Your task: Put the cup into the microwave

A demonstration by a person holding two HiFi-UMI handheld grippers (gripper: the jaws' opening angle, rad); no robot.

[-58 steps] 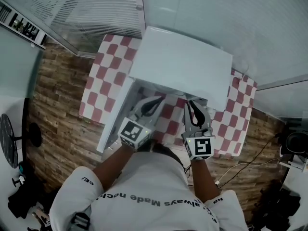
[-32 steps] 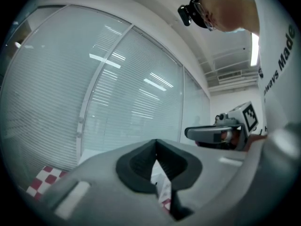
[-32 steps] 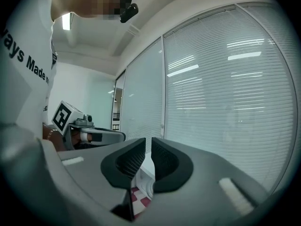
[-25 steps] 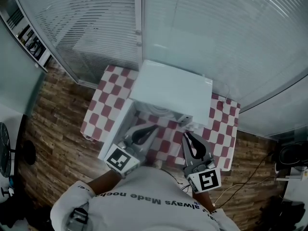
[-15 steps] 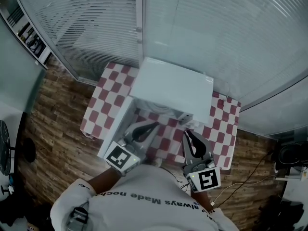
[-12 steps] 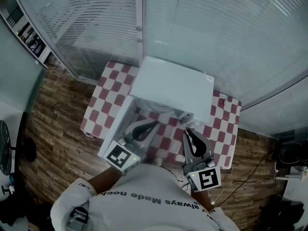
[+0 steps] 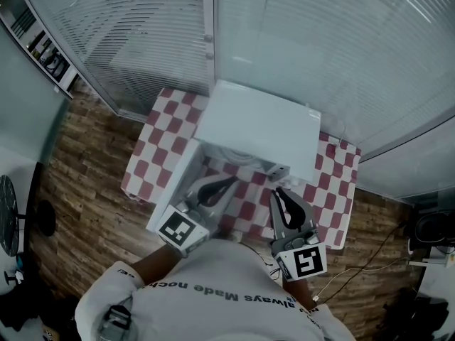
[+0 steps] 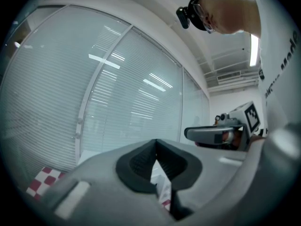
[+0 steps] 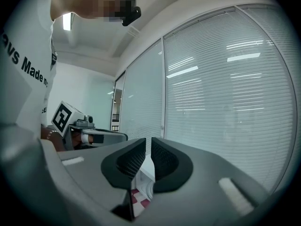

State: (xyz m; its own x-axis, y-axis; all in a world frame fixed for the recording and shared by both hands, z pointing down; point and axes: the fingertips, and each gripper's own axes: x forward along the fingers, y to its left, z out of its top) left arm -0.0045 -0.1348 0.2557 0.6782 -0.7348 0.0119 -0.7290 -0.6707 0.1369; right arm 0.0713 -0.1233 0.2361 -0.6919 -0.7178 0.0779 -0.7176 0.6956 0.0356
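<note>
The left tool (image 7: 227, 183) and right tool (image 7: 280, 193), at lower centre, are pinched narrow and empty. No cup shows on the counter (image 7: 153, 148). It is probably inside the microwave (image 7: 256, 130), whose door (image 7: 174, 187) hangs open.

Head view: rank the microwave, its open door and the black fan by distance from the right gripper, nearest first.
1. microwave: on the table, just ahead of the right gripper.
2. microwave door: swung open to the left, past the left gripper.
3. black fan: at the far left edge of the view, off the table.
</note>
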